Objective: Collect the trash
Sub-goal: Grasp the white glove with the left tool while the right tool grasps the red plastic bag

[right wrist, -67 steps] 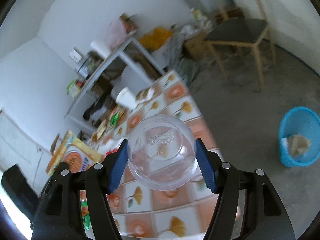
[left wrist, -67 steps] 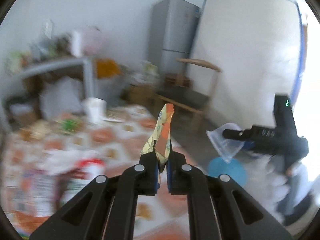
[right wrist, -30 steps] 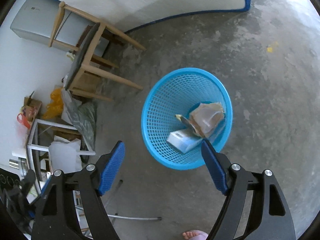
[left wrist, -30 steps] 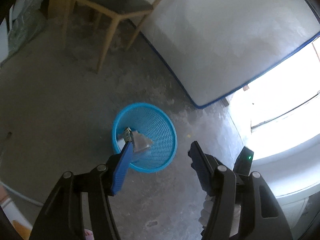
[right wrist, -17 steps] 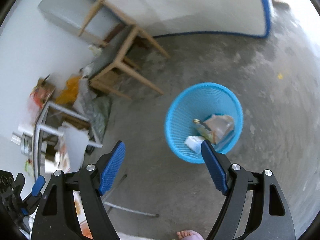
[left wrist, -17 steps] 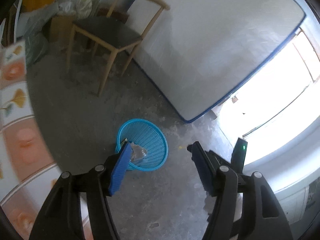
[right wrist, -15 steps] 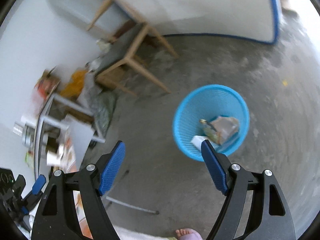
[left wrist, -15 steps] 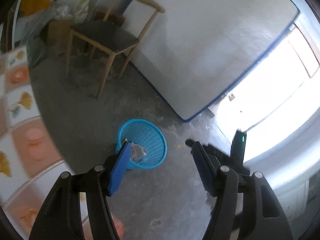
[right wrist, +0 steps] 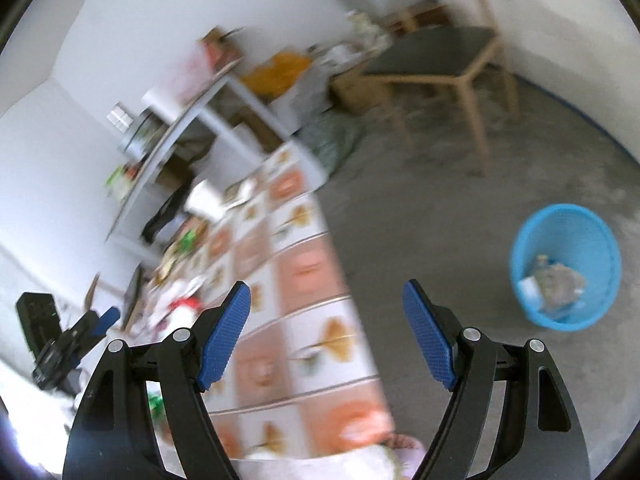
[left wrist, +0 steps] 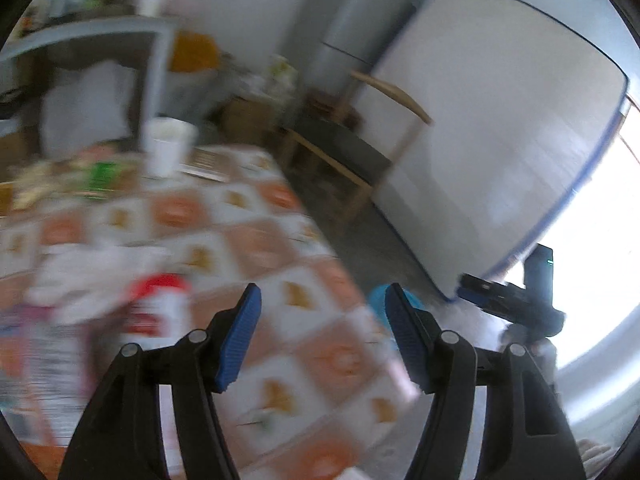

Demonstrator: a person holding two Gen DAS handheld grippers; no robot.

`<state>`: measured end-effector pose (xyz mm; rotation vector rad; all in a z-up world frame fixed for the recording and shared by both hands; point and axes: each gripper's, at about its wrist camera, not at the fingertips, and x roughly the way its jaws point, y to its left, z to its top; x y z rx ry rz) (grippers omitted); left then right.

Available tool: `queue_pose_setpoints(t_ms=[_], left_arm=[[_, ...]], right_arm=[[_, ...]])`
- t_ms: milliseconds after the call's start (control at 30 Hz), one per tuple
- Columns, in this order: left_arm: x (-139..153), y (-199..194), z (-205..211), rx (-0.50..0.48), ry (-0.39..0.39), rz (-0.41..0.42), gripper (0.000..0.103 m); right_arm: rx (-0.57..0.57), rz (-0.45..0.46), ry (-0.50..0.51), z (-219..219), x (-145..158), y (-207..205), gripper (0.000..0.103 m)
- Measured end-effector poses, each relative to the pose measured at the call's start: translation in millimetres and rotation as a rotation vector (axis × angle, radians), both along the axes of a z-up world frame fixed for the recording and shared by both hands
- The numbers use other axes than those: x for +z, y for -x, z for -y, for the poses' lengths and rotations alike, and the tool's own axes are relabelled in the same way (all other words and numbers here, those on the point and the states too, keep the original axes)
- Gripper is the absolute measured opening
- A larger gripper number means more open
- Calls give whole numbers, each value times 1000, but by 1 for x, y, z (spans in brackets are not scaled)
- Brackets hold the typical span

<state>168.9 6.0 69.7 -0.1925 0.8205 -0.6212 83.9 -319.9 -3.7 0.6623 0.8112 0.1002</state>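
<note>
Left gripper (left wrist: 322, 338): black arms, blue ribbed pads, jaws spread apart with nothing between them. Right gripper (right wrist: 326, 336): same build, jaws wide and empty. Both tools are released.

Beneath both lies the table with the orange-and-white patterned cloth (left wrist: 256, 240). Its near left part carries the remaining trash: a red-and-white labelled container (left wrist: 160, 304) beside crumpled white wrapping (left wrist: 92, 268); the blur prevents closer identification. Further along the cloth stand a white paper cup (left wrist: 166, 146) and some green packaging (left wrist: 100, 174). Off the table's edge, on the grey concrete floor, sits the blue plastic mesh bin (right wrist: 566, 266), already holding several discarded pieces. Beyond it stand a wooden chair with a dark seat (right wrist: 436, 60) and a grey shelf unit (left wrist: 80, 36).

Assessment: the step in hand appears to be reaching for the next item. Recommended practice: settle the view before committing, choose one item per gripper, take the nearest clutter first, straddle it fully before closing, and grip the container across its body, not its cap. Light wrapping may slip; pinch it at a bunched fold.
</note>
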Motion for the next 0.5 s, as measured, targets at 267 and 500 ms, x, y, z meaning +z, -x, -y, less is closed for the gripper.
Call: queue_pose_setpoints(t_ms=[267,500], left_arm=[[-14,-13,-96,66,-166,6,62],[-53,-39,-78,-64,-455,2,62]], right_arm=[[212,-19,-36,-103,4,-56,74],[315,-92,-137,-174,-1,-108,66]])
